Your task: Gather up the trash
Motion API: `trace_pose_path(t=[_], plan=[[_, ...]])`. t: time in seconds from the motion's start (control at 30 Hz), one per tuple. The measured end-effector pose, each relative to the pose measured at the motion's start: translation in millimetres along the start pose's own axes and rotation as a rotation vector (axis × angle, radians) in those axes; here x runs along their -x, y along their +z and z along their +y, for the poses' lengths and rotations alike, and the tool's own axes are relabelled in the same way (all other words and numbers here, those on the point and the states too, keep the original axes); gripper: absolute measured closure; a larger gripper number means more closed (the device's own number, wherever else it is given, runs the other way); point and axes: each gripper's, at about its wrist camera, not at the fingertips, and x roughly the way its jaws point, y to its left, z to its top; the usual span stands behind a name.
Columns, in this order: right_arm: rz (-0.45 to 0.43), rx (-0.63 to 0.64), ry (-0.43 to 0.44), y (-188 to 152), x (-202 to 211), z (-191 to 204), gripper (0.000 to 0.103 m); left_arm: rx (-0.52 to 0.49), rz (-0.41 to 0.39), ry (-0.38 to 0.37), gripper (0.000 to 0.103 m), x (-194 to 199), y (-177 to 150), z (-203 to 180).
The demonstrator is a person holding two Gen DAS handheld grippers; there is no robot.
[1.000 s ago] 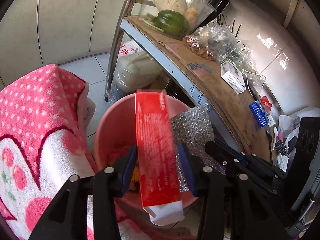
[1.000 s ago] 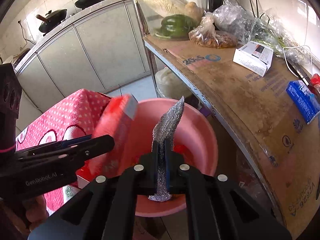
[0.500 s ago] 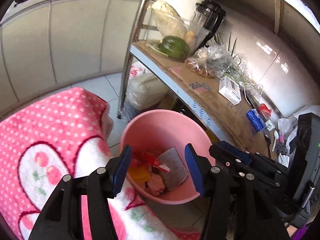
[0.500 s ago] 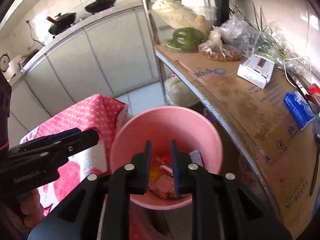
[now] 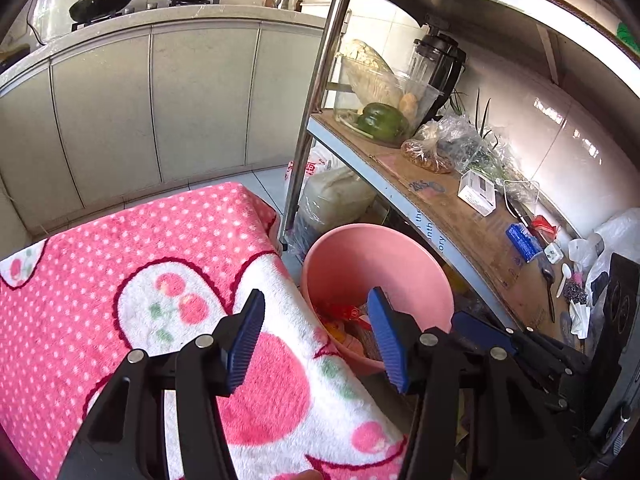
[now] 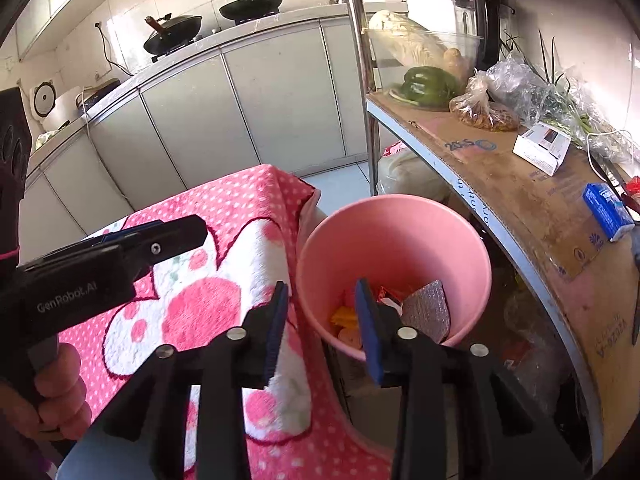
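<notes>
A pink bucket [image 5: 376,256] stands on the floor between the pink towel-covered table [image 5: 160,264] and the shelf. It holds several pieces of trash: red wrappers [image 5: 344,314], an orange piece [image 6: 342,316] and a silver bubble-foil piece [image 6: 428,310]. My left gripper [image 5: 316,336] is open and empty above the table edge beside the bucket. My right gripper [image 6: 320,328] is open and empty above the bucket's [image 6: 394,240] near rim. The left gripper [image 6: 120,248] also shows in the right wrist view.
A metal shelf [image 5: 440,216] lined with cardboard runs along the right, with a green pepper [image 5: 382,120], bagged food [image 5: 428,156], a white box [image 5: 478,196] and a blue pack [image 5: 524,242]. Grey cabinets [image 5: 160,100] stand behind. A white sack [image 5: 332,196] sits under the shelf.
The left gripper dropped the red box and the right gripper dropped the silver foil piece into the bucket. Both grippers opened and pulled back up and away.
</notes>
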Motion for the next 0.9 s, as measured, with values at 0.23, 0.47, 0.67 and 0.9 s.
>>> trace_pose_path(t=[0.23, 0.47, 0.67, 0.9], plan=[[-0.024, 0.009, -0.006, -7.5, 18.0, 9.4, 0.058, -0.022, -0.037, 0.003, 0.051, 23.4, -7.4, -10.2], [-0.046, 0.018, -0.014, -10.1, 29.7, 14.6, 0.057, -0.028, -0.064, 0.003, 0.051, 40.5, -12.4, -14.7], [-0.054, 0.018, -0.021, -10.8, 33.9, 15.6, 0.057, -0.026, -0.076, -0.004, 0.051, 47.4, -14.3, -17.1], [-0.055, 0.022, -0.031, -13.5, 40.1, 18.2, 0.057, -0.020, -0.086, -0.013, 0.051, 54.5, -16.8, -18.3]])
